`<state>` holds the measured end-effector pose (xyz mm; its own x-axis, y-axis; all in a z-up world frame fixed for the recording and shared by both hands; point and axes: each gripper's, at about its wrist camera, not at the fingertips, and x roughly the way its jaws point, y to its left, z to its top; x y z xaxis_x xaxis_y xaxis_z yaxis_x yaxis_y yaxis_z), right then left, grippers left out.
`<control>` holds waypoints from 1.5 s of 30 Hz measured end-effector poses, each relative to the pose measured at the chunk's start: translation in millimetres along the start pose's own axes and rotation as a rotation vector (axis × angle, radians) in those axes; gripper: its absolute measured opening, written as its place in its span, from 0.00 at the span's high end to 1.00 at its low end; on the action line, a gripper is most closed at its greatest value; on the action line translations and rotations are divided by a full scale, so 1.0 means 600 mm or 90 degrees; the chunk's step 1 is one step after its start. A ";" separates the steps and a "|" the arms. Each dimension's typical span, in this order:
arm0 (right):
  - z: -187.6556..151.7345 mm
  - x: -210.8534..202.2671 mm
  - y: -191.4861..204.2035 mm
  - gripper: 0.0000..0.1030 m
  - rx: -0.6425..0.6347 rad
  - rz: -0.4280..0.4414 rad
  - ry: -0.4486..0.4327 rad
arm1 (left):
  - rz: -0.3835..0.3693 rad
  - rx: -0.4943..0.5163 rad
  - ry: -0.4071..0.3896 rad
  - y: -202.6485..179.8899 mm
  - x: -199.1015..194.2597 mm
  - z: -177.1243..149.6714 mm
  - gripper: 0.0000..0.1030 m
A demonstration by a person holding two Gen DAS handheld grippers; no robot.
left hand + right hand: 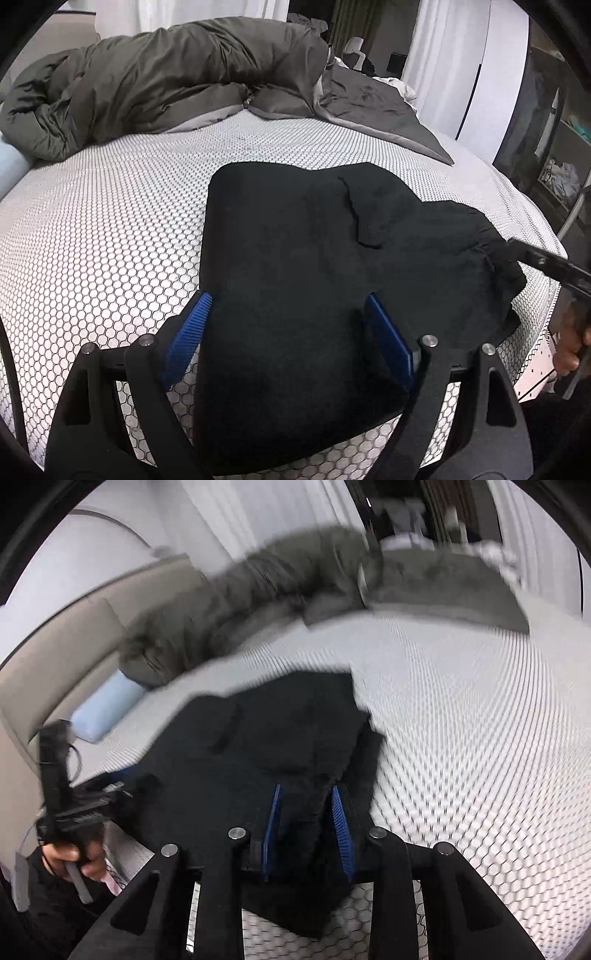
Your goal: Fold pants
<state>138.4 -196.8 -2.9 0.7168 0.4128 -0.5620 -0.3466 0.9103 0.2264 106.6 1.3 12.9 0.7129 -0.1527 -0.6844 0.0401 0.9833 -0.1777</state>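
Pants [314,258] lie folded near the bed's [110,221] near edge; left gripper [288,314] fingers spread wide over them, right gripper [306,805] fingers slightly apart around a fold.

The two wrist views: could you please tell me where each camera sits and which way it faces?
Left wrist: sits on the left gripper, looking down along its open blue pads at the black pants on the honeycomb sheet; the person's other hand shows at the right edge.
Right wrist: sits on the right gripper, blurred, looking over the pants' edge between its narrowly parted pads; the hand gripping the other gripper shows lower left.
Shared: pants, sheet, olive duvet.
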 end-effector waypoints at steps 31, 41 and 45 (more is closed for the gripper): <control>-0.041 0.124 0.058 0.70 -0.121 -0.010 0.127 | -0.079 0.187 0.027 -0.077 0.018 -0.030 0.26; -0.033 0.064 0.016 0.65 -0.118 -0.048 0.084 | -0.033 0.146 -0.003 0.012 -0.035 -0.048 0.24; -0.034 0.073 0.072 0.55 -0.152 -0.010 0.050 | -0.100 0.128 -0.019 -0.005 -0.039 -0.034 0.24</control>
<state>142.3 -140.1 -33.9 0.6769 0.3863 -0.6266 -0.4761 0.8789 0.0276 75.9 -0.2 15.1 0.7068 -0.3058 -0.6380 0.2890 0.9479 -0.1342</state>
